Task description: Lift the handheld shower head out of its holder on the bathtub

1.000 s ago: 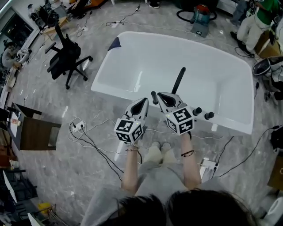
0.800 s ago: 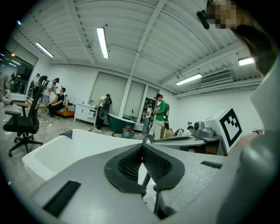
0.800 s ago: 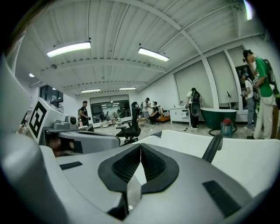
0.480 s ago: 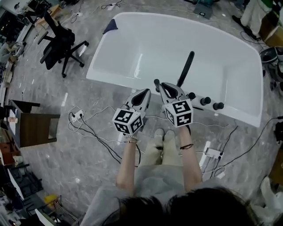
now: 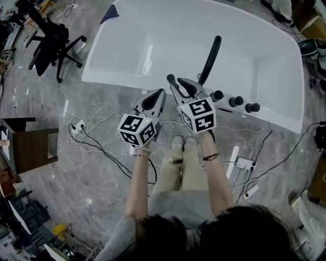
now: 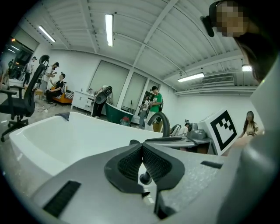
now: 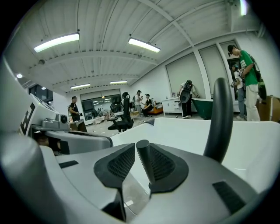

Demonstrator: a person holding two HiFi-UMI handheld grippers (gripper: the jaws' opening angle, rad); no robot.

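The black handheld shower head stands upright in its holder on the near rim of the white bathtub. My right gripper hovers at that rim, just left of the shower head's base. Its jaws are opening, with a narrow gap and nothing between them. In the right gripper view the shower head rises to the right of the jaws. My left gripper sits beside the right one, on its left, shut and empty. Its pads touch.
Three black knobs sit on the rim right of the shower head. A dark cloth lies on the tub's far left corner. An office chair stands left of the tub. Cables and power strips lie on the floor by my feet.
Both grippers have come down and closer to the tub's near rim. The right gripper's jaws, closed before, now stand slightly apart. The left stays shut.
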